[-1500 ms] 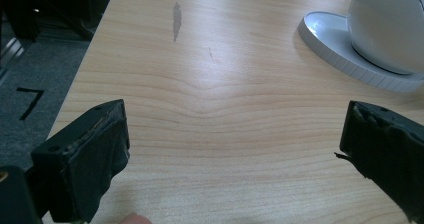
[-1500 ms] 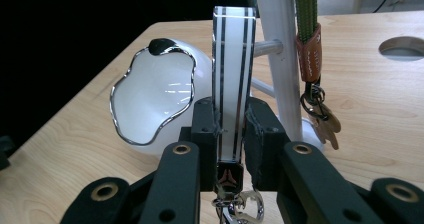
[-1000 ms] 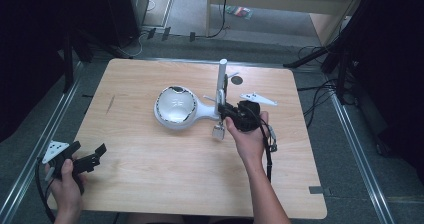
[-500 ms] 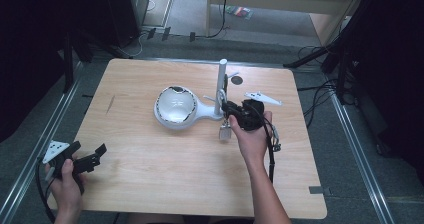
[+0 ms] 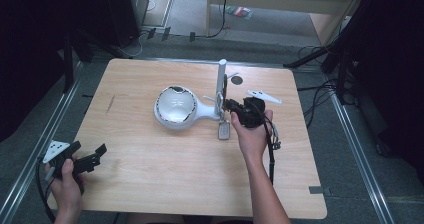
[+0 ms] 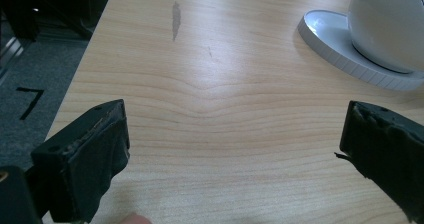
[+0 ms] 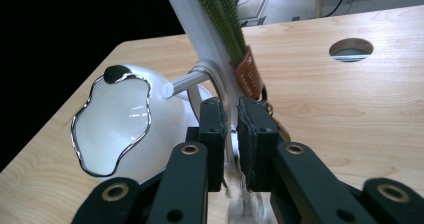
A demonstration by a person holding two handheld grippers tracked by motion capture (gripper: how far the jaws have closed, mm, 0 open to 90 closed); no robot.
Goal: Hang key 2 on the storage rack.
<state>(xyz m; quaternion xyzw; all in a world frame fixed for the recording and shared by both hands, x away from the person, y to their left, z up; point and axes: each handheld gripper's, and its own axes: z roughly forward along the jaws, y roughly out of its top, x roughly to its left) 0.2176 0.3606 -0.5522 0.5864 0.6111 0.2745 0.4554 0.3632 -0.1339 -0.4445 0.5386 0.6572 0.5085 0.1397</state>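
A white appliance with a round chrome-rimmed head (image 5: 174,106) and an upright silver post (image 5: 221,81) stands mid-table. My right gripper (image 5: 231,105) reaches in from the right at the foot of the post. In the right gripper view its jaws (image 7: 231,134) are shut on a thin shiny metal strip (image 7: 231,101) that runs down from the post (image 7: 200,19), with the white head (image 7: 120,119) to the left. My left gripper (image 5: 90,150) is held at the table's front left corner, open, with bare wood between its jaws (image 6: 235,134).
A small metal tag (image 5: 224,130) lies on the wooden table (image 5: 150,184) in front of the post. A round hole (image 5: 236,79) is cut in the tabletop behind it. The appliance's flat white base (image 6: 350,49) lies ahead of my left gripper. Cables trail over the floor at the right.
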